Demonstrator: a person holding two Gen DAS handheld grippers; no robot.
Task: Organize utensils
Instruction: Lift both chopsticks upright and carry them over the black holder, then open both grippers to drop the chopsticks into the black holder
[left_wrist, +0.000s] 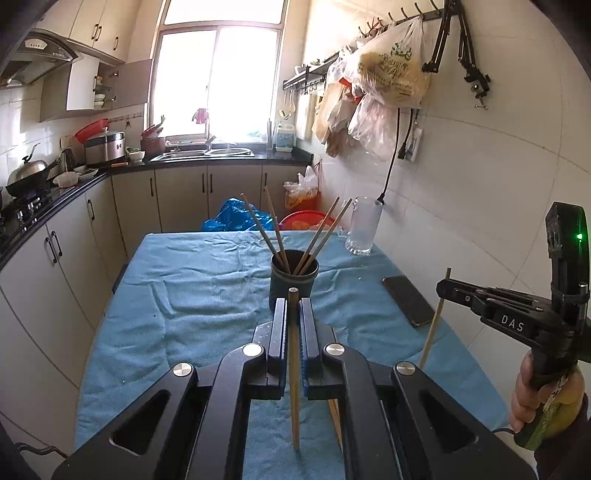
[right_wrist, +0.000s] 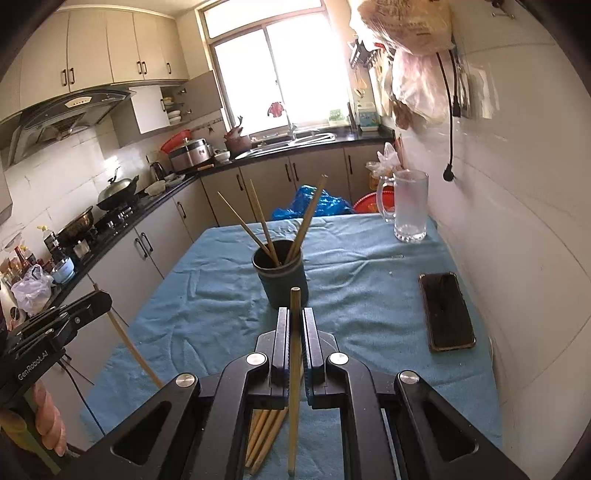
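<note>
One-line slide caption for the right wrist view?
Right gripper shut on a chopstick, facing the cup holding four chopsticks, more loose on the blue cloth.

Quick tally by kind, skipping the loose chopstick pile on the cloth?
Standing chopsticks: 4
Held chopsticks, one each in left gripper and right gripper: 2
Holder: 1
Glass mug: 1
Phone: 1
Total: 9

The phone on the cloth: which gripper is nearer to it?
Right. The right gripper hangs just beside the phone; the left gripper is across the table, beyond the cup.
</note>
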